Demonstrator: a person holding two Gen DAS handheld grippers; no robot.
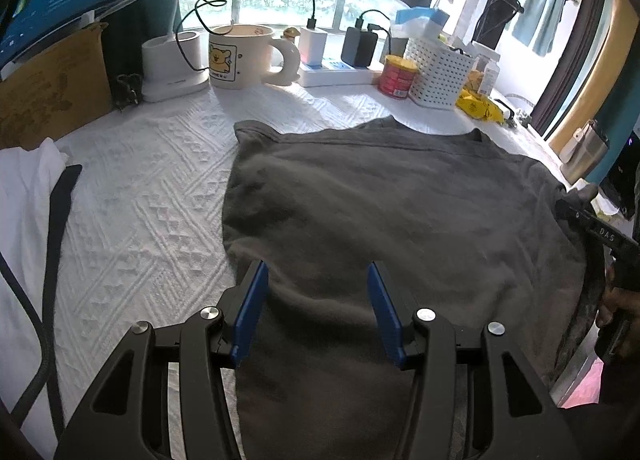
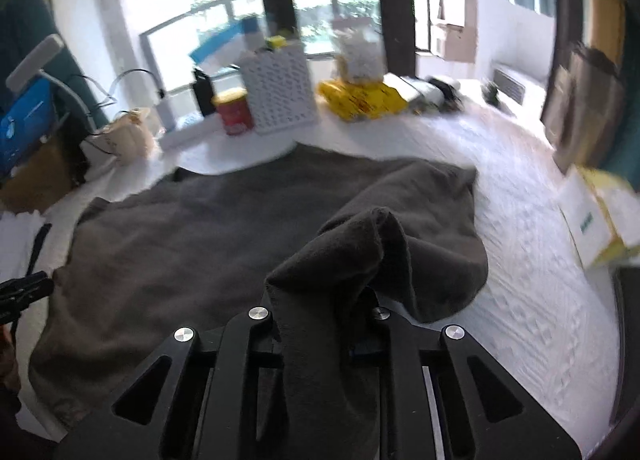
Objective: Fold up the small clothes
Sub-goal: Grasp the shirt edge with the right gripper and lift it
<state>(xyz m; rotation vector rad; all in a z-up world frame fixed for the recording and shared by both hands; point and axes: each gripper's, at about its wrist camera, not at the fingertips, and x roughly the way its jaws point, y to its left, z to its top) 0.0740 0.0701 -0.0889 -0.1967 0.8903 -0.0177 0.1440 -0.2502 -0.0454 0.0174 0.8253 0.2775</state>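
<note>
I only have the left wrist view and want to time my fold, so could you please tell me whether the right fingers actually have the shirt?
Observer: Yes, the right gripper is closed on a bunch of the grey shirt, and cloth drapes over its fingers.
Operator: Is that part raised?
Observer: Yes, the pinched fold stands above the flat part of the shirt.
Operator: What lies to its right?
Observer: White textured cover, then some boxes at the edge.
</note>
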